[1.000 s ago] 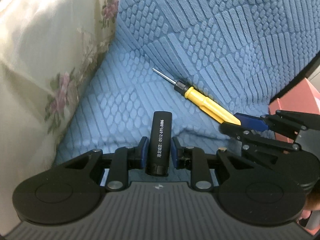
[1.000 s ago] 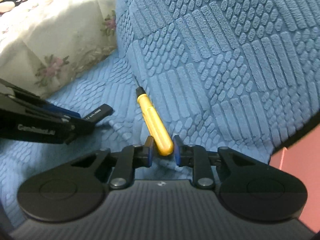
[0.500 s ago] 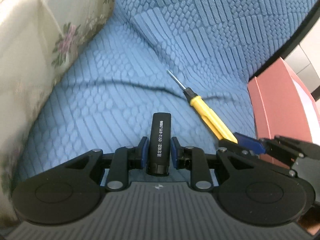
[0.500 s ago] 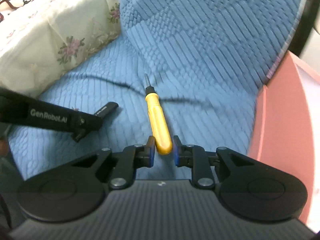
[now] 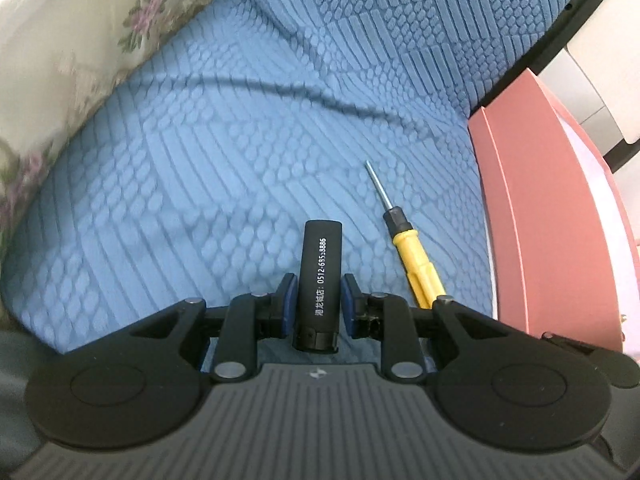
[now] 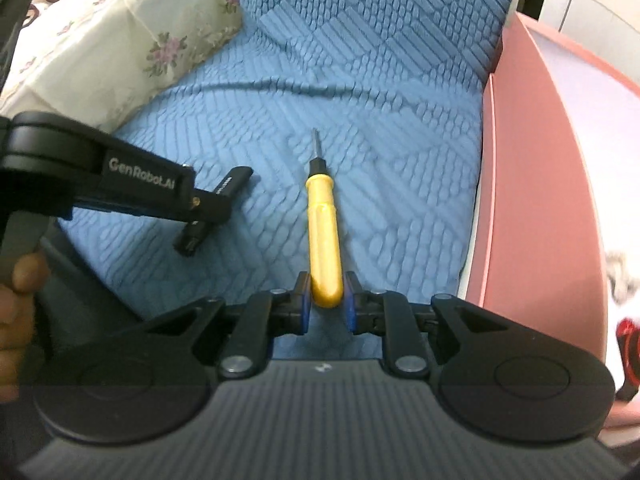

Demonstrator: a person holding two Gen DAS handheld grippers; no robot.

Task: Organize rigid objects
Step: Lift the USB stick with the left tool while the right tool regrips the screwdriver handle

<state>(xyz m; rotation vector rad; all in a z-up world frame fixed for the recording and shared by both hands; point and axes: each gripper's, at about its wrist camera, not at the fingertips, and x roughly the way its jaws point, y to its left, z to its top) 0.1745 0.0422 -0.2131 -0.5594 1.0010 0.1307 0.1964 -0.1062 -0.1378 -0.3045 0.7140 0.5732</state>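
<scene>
Black stick [image 5: 321,280] with white print, clamped near its base between the blue pads of the left gripper [image 5: 319,300], above the blue quilted cushion [image 5: 224,152]. Yellow screwdriver [image 6: 325,236], butt of handle pinched by the closed right gripper [image 6: 326,300], metal tip pointing away toward the cushion back. Pink box [image 6: 532,184] just right of the cushion; floral pillow [image 6: 120,44] at left.
</scene>
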